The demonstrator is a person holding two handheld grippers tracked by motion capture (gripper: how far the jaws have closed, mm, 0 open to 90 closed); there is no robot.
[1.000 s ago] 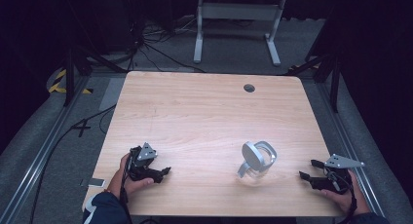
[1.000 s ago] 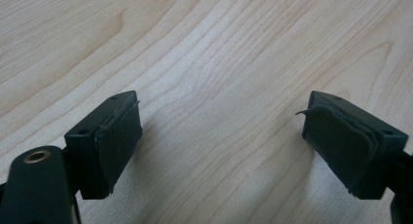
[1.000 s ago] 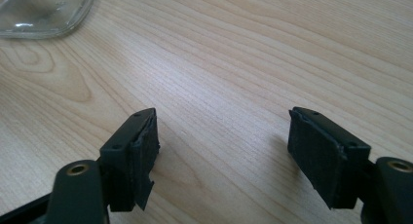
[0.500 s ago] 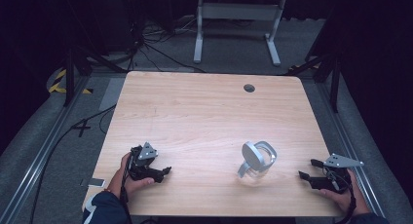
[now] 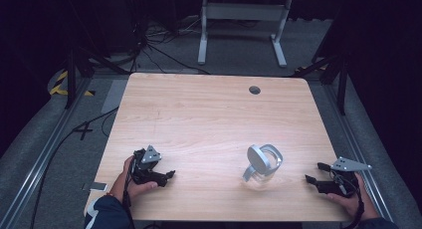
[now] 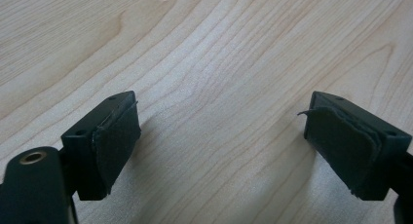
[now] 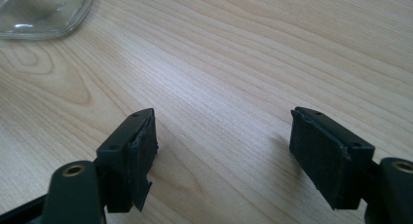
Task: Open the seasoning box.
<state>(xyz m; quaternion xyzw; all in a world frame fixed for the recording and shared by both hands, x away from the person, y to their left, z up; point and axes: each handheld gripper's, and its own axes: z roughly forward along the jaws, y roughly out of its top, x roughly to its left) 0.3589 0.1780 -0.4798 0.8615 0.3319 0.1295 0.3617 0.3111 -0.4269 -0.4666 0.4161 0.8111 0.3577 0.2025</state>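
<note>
Two open hand-held grippers, unlabelled glass jar

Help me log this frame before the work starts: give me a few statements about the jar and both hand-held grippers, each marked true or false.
1. The glass jar stands on the table with its lid hinged open. True.
2. The left hand-held gripper is clamped on the jar. False: its jaws are open over bare wood, apart from the jar.
3. The right hand-held gripper has its jaws open and holds nothing. True.
4. The jar lies nearer the left hand-held gripper. False: it is nearer the right one.
5. A round hole sits near the table's far edge. True.
</note>
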